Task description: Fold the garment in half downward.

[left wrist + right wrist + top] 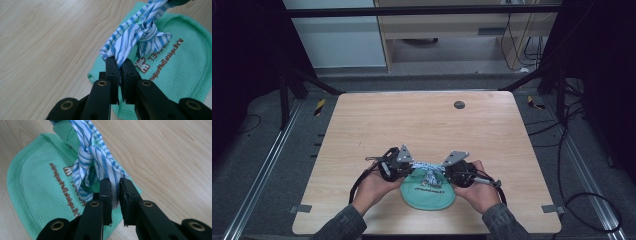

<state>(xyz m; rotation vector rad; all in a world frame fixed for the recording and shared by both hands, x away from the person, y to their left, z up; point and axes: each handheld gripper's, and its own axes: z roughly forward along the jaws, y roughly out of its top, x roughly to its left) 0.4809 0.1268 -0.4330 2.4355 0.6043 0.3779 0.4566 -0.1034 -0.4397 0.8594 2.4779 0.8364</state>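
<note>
Now | both hand-held grippers clenched on striped cloth | table beyond seemingly open

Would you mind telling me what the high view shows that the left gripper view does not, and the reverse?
The high view alone takes in both hands, the left gripper and right gripper facing each other, the whole table with a dark round disc near its far edge, and the floor and cables beyond. The left gripper view alone shows close detail: its jaws clamped on the striped fabric's end, the knot in it, and the brown print on the green cloth. Both show the blue-and-white striped fabric over the green cloth on the wooden table.
</note>
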